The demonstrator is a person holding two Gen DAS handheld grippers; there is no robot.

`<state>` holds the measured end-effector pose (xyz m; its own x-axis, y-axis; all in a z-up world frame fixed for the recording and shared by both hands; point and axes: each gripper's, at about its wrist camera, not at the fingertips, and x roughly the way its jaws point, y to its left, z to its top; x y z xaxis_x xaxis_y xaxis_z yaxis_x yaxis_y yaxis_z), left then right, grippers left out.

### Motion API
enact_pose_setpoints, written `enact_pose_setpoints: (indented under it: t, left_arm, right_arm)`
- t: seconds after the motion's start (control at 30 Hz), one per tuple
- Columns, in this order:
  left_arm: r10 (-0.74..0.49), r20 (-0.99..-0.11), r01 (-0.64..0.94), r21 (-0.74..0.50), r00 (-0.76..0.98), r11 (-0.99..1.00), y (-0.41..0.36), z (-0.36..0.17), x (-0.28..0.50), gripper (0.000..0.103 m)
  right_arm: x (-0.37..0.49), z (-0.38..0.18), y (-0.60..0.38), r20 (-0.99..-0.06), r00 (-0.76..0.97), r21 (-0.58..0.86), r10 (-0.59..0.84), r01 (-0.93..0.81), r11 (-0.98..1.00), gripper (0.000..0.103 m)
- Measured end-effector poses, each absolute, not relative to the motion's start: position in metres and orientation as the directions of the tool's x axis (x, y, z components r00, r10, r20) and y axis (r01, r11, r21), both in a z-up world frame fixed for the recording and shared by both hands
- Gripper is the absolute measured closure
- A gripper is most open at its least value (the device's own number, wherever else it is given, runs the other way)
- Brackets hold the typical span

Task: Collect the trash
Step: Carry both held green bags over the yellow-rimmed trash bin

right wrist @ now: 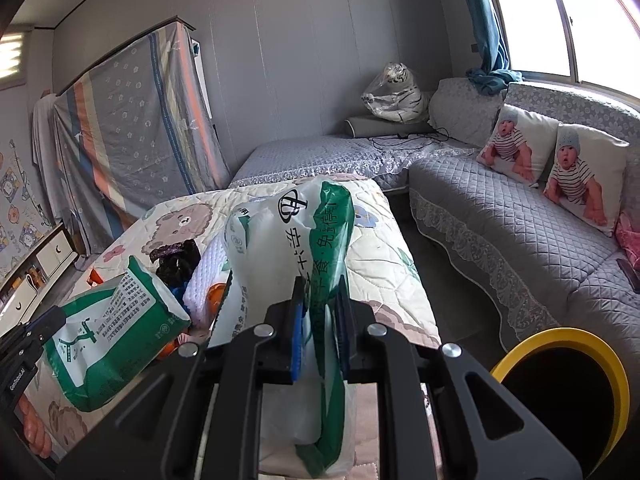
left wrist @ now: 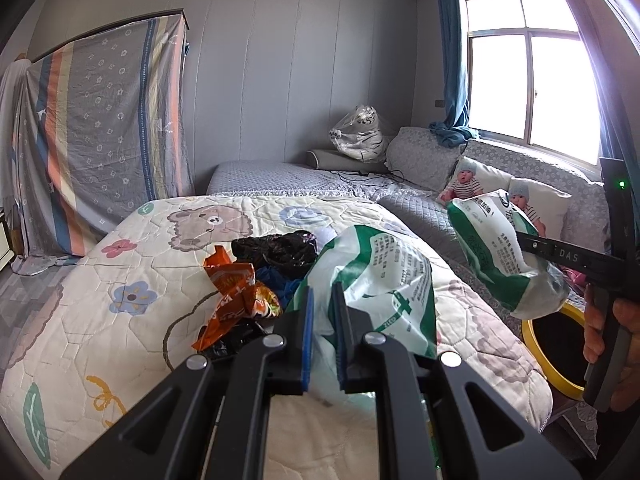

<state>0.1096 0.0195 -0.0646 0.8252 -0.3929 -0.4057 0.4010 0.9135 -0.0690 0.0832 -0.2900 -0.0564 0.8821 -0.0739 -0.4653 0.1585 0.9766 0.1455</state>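
Observation:
A white and green plastic bag (left wrist: 384, 280) lies on the quilt-covered table (left wrist: 120, 280). My left gripper (left wrist: 322, 320) is shut on its near edge. My right gripper (right wrist: 320, 320) is shut on a second white and green plastic bag (right wrist: 296, 240) and holds it up beside the table; that bag also shows in the left wrist view (left wrist: 496, 252). The first bag shows at the left in the right wrist view (right wrist: 112, 340). An orange snack wrapper (left wrist: 236, 300), a black crumpled bag (left wrist: 276, 252) and a blue scrap (left wrist: 286, 286) lie on the quilt behind.
A black bin with a yellow rim (right wrist: 560, 384) stands on the floor to the right of the table, also in the left wrist view (left wrist: 556, 352). A grey sofa (right wrist: 520, 240) with baby-print cushions runs along the right. A sheet-covered cupboard (left wrist: 104, 140) stands at the left.

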Motion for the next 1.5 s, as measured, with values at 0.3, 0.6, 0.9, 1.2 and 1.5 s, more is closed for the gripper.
enact_pose_setpoints:
  t: [0.3,0.6,0.9,1.2,1.5]
  left_arm:
    - [-0.419,-0.393,0.434,-0.056,0.818,0.899,0.006,-0.056,0.112,0.095]
    - [-0.472,-0.385,0.488,-0.062,0.793,0.87,-0.019,-0.046,0.118,0.095]
    - [-0.539,-0.378,0.562,-0.058,0.752,0.825,-0.052,-0.039,0.118,0.095]
    - [-0.614,-0.381,0.645,-0.056,0.692,0.762,-0.1,-0.034,0.115,0.095]
    - [-0.683,-0.402,0.728,-0.056,0.61,0.683,-0.157,-0.037,0.11,0.095]
  right_arm:
    - [0.069,-0.051,-0.306,-0.456,0.882,0.135,-0.119,0.201,0.97,0.09]
    - [0.054,-0.05,-0.329,-0.456,0.871,0.115,-0.182,0.26,0.959,0.09]
    - [0.033,-0.05,-0.363,-0.457,0.849,0.112,-0.265,0.351,0.93,0.09]
    - [0.006,-0.055,-0.395,-0.454,0.816,0.1,-0.358,0.446,0.889,0.09]
    - [-0.022,-0.067,-0.431,-0.474,0.762,0.09,-0.441,0.54,0.837,0.09]
